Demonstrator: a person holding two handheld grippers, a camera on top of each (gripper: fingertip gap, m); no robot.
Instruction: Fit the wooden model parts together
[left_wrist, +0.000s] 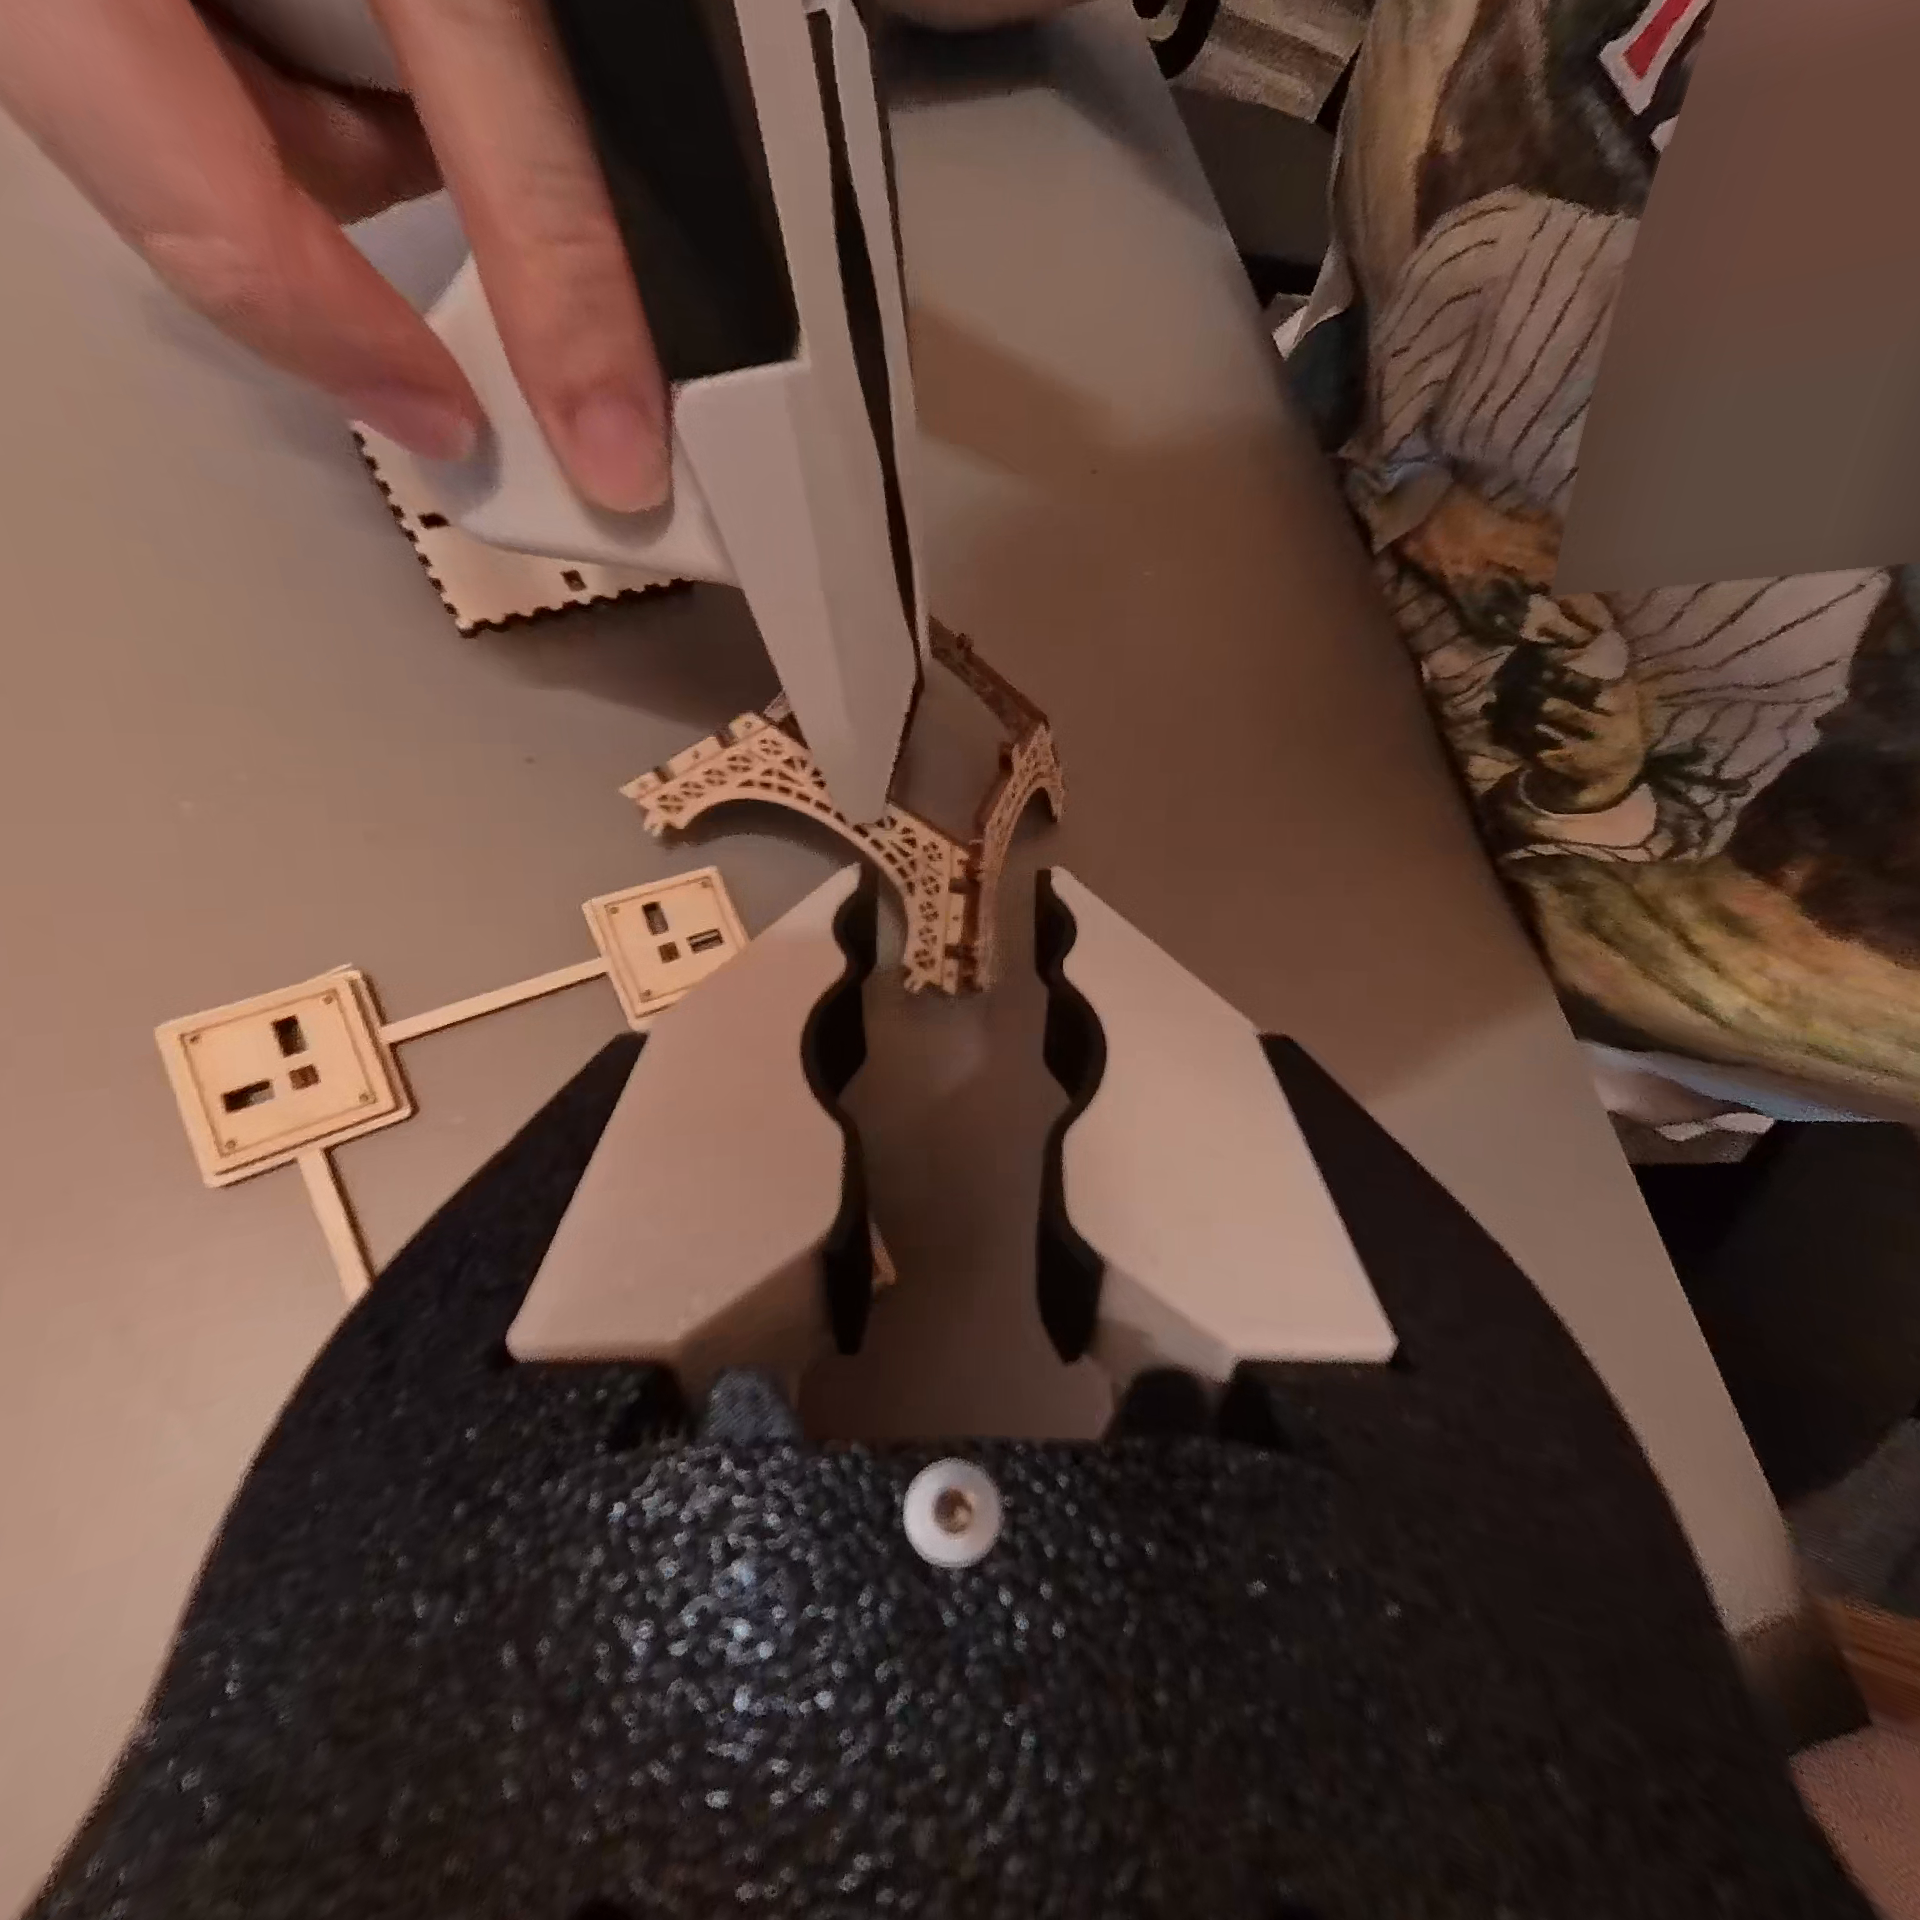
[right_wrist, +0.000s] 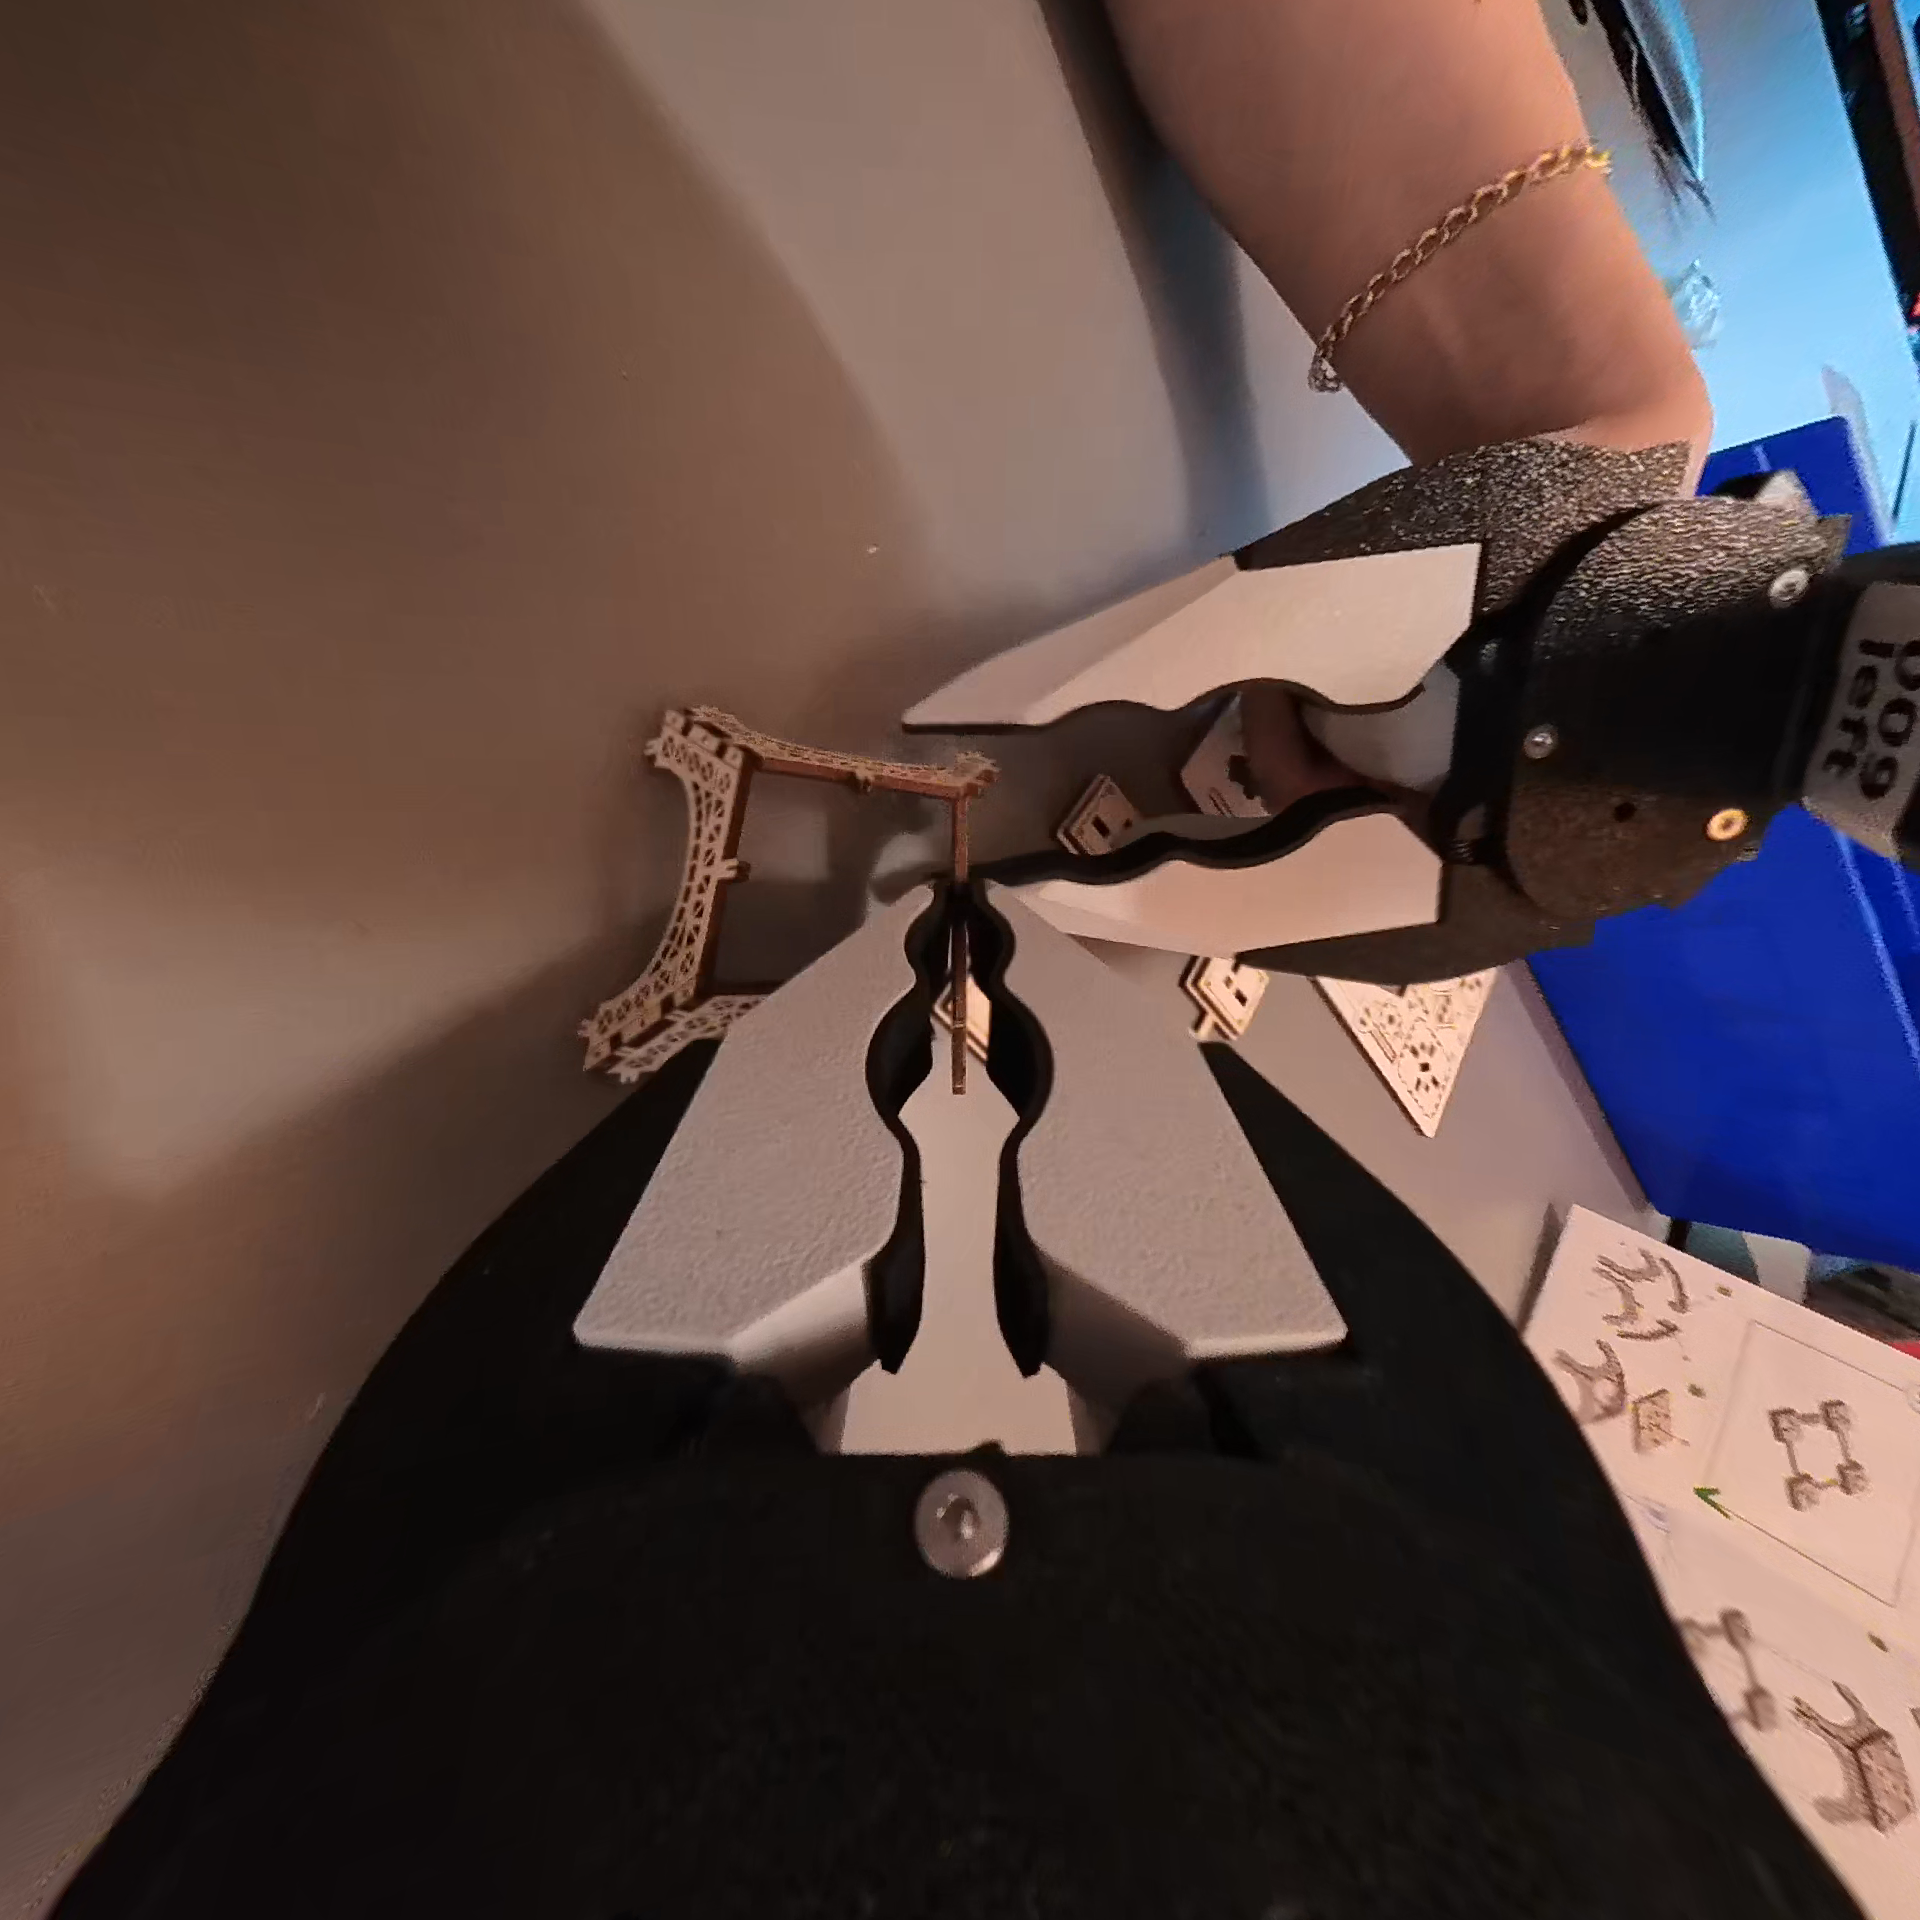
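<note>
Lattice arch frame (right_wrist: 717, 883) edge pinched, right tongs (right_wrist: 956, 914).

Light: dim, warm indoors | Glare: pale sheen on table (right_wrist: 208, 935), left side | Shadows: soft under wooden arches (left_wrist: 914, 852) | Blur: hand (left_wrist: 436, 260), printed sheets (right_wrist: 1766, 1507) | Distortion: strong wide-angle bending at edges

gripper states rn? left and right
Left gripper: open, holding nothing, fingers either side of the lattice arch frame.
Right gripper: shut on the lattice arch frame's thin side panel.
</note>
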